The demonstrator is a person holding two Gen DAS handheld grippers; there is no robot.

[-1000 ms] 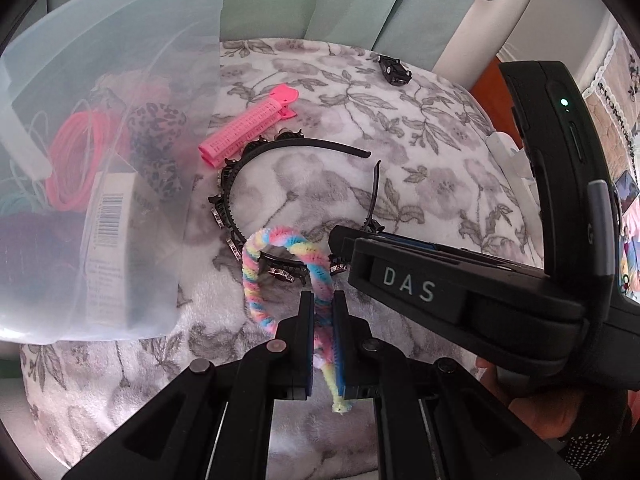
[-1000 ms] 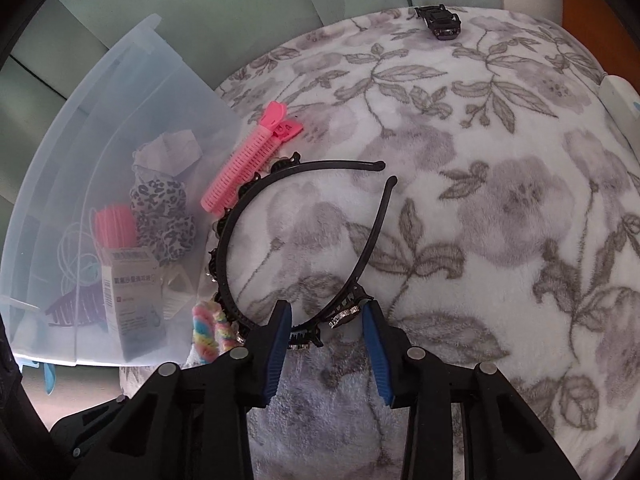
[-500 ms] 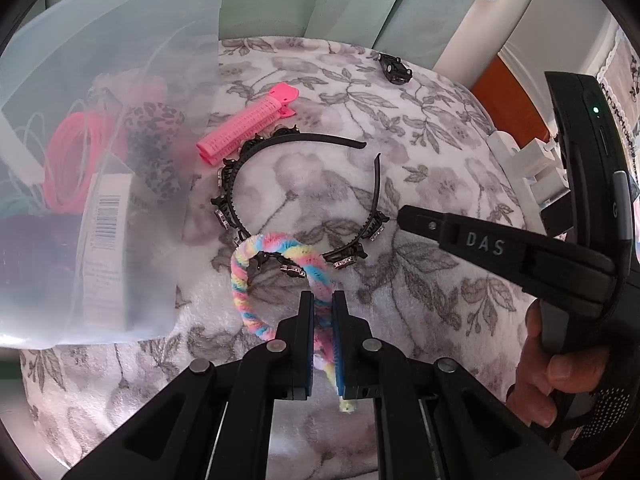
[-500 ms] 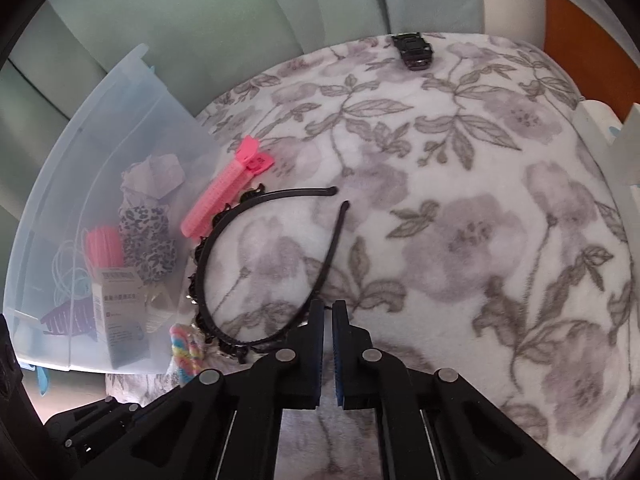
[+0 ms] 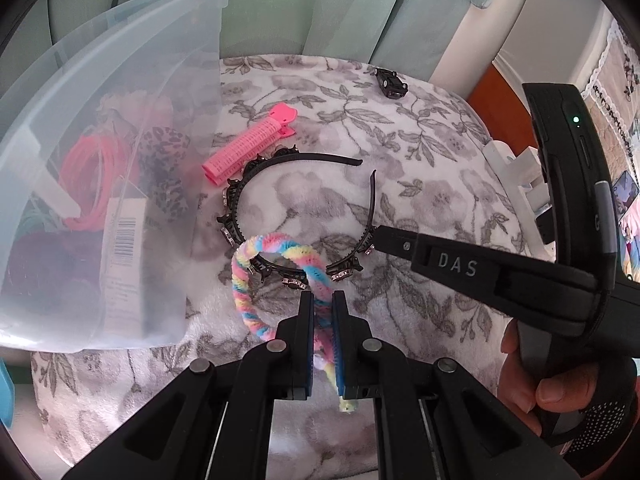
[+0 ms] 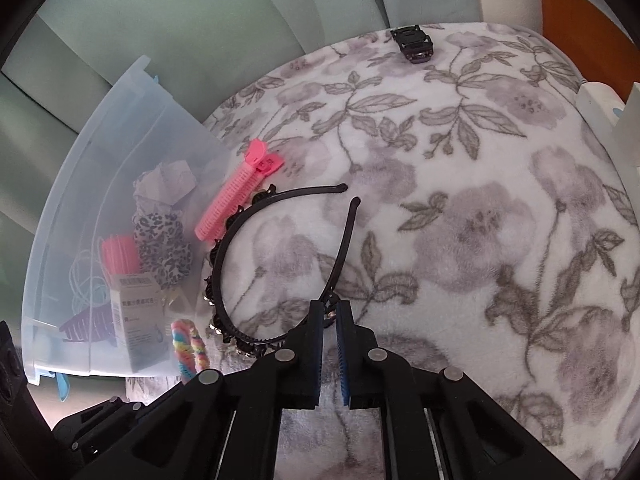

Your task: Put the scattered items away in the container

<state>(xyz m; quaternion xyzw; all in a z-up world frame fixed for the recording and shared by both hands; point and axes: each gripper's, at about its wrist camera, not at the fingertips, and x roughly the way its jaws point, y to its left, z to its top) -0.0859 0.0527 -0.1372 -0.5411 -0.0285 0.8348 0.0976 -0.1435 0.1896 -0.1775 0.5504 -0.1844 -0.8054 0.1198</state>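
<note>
Your surface: white fleece blanket with grey floral print (image 6: 460,208). Landmark: translucent plastic storage bin (image 6: 132,120) at blanket's edge. Pink ribbed hair clip (image 6: 236,204) lies just beside bin. Black toothed headband (image 6: 224,248) touches clip's far side. Small black claw clip (image 6: 414,44) sits well apart from bin.

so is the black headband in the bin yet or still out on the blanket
Out. The black headband lies on the floral blanket beside the clear bin, with the right gripper closed on its band.
</note>
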